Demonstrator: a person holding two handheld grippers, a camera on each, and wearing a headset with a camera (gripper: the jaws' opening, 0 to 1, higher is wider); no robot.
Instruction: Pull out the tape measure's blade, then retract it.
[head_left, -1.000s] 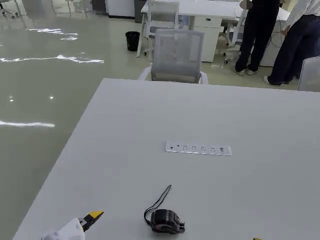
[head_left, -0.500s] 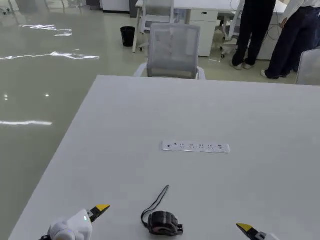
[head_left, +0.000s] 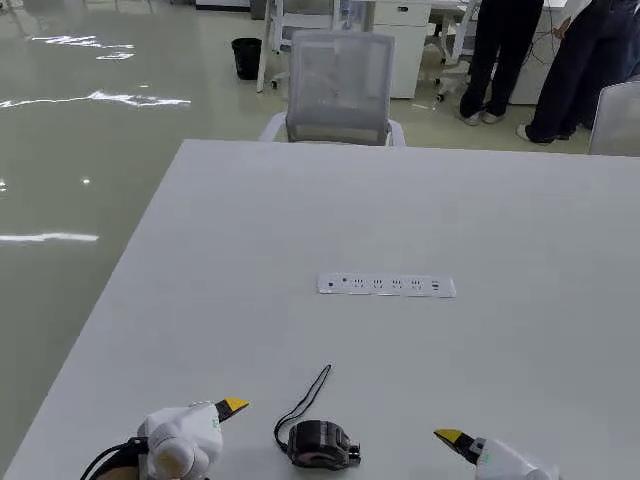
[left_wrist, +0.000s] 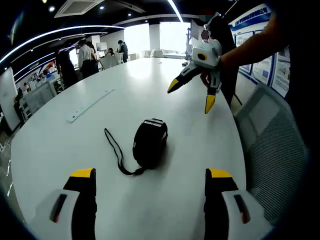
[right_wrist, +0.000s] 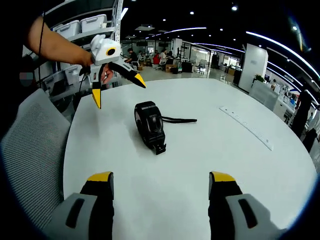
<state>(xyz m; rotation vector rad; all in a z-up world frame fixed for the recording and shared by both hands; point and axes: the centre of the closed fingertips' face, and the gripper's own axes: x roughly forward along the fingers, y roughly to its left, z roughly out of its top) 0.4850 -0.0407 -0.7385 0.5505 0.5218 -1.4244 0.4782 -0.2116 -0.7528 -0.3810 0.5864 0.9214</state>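
Note:
A black tape measure (head_left: 320, 445) lies on the white table (head_left: 400, 200) near its front edge, its blade inside and its black wrist cord (head_left: 305, 393) trailing away. My left gripper (head_left: 232, 407) hovers to its left, open and holding nothing. From the other side my right gripper (head_left: 452, 440) faces it, also open and holding nothing. In the left gripper view the tape measure (left_wrist: 150, 142) sits just ahead of the wide-spread jaws, with the right gripper (left_wrist: 190, 98) beyond it. The right gripper view has the tape measure (right_wrist: 150, 125) ahead of its jaws, and the left gripper (right_wrist: 119, 92) behind.
A white power strip (head_left: 386, 286) lies flat in the middle of the table. A grey mesh chair (head_left: 338, 90) stands at the far edge. People (head_left: 560, 60) stand at desks at the back right, and a black bin (head_left: 245, 57) sits on the floor.
Both grippers have come up into the head view, closing in on the tape measure from left and right. The tape measure has stayed put; the camera has tilted down a little.

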